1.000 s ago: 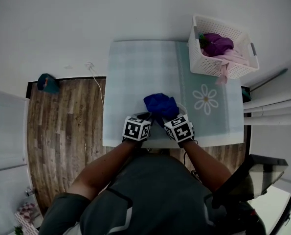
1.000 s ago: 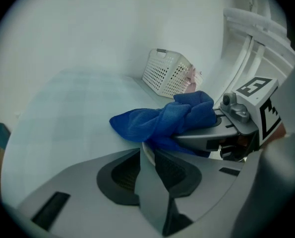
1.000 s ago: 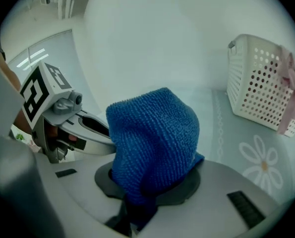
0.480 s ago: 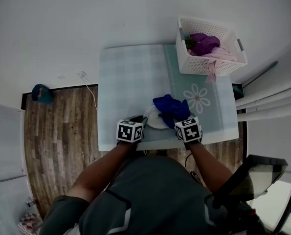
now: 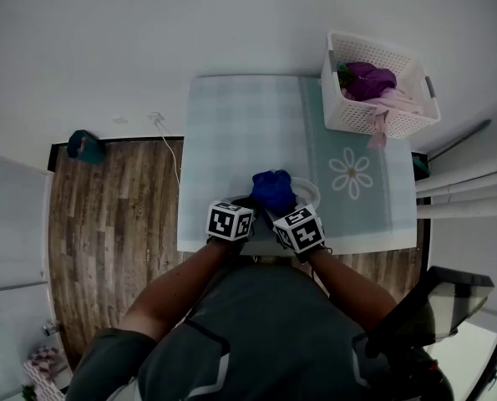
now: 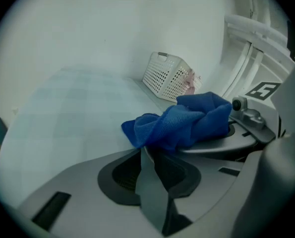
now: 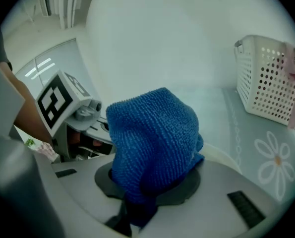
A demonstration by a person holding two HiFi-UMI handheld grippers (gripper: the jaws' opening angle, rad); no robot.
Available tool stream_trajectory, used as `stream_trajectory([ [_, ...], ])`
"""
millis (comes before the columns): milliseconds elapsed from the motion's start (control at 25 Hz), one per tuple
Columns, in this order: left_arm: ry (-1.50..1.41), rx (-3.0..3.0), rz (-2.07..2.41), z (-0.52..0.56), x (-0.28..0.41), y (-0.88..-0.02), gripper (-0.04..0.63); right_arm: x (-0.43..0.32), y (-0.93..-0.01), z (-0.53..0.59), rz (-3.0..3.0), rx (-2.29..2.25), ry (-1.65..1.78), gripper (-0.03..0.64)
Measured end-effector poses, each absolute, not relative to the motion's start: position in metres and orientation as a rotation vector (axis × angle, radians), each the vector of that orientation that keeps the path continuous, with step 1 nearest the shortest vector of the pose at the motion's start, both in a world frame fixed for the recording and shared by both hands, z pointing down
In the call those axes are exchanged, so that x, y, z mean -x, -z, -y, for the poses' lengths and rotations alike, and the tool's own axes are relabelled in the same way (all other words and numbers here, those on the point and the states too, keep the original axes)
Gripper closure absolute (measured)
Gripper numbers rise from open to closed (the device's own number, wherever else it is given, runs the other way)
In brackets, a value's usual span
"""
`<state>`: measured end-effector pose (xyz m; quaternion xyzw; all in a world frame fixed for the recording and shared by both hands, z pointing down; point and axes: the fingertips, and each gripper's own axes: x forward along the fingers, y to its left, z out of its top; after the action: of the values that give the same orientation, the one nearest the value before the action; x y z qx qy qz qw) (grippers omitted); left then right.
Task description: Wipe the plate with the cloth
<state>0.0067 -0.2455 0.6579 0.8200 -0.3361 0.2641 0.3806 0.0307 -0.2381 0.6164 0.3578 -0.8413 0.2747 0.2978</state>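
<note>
The plate [image 5: 311,190] sits on the table [image 5: 240,132] at its near edge. Its rim is between the jaws of the left gripper [image 5: 246,204], which have just been closing onto it. The cloth [image 5: 273,189] is clamped between the jaws of the right gripper [image 5: 275,209] and lies on the plate, just ahead and right of the left jaws. The basket [image 5: 348,111] stands well ahead and right of both, at the table's far right corner, with clothes [image 5: 369,82] in it.

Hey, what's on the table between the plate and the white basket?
Nothing stands there. In the head view, the stretch from the plate to the basket is bare tablecloth, with only its printed daisy.
</note>
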Motion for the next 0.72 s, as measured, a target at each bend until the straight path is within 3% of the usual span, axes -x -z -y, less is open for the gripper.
stream_trajectory([
  [360,-0.714,-2.112,0.84,0.247,-0.008,-0.659,0.506,-0.074,-0.636,0.233,2.105,-0.972,-0.658,0.511],
  [720,-0.708,-2.131,0.834,0.245,-0.007,-0.659,0.506,-0.15,-0.626,0.237,1.986,-1.269,-0.711,0.511],
])
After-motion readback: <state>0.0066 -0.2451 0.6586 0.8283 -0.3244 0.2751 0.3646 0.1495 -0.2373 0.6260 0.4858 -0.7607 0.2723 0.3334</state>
